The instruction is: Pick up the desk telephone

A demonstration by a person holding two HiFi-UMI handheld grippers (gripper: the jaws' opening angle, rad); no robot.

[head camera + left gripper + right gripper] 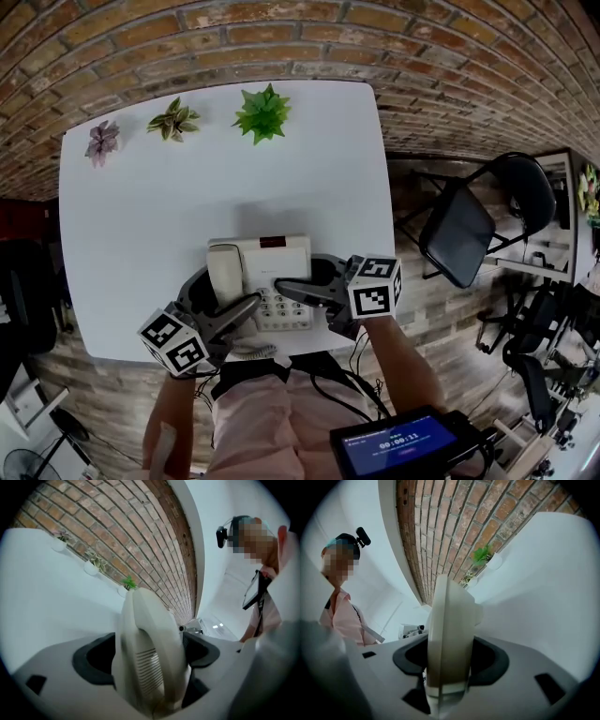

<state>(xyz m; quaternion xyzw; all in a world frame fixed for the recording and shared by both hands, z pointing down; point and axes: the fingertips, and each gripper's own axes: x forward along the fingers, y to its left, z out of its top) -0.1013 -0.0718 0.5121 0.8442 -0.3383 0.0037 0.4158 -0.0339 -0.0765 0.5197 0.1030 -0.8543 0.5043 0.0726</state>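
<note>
Head view: the desk telephone (267,272) sits near the front edge of the white table (141,206), well apart from three small plants (173,119) along the far edge. The left gripper (246,309) meets its near left corner and the right gripper (286,289) its right side. Left gripper view: both dark pads (93,660) press on a cream, slotted part of the telephone, clamped between them. Right gripper view: the jaws are closed on the telephone's thin cream edge

White table (141,211), telephone (277,259) seemingly resting there, three plants (173,120)
</note>
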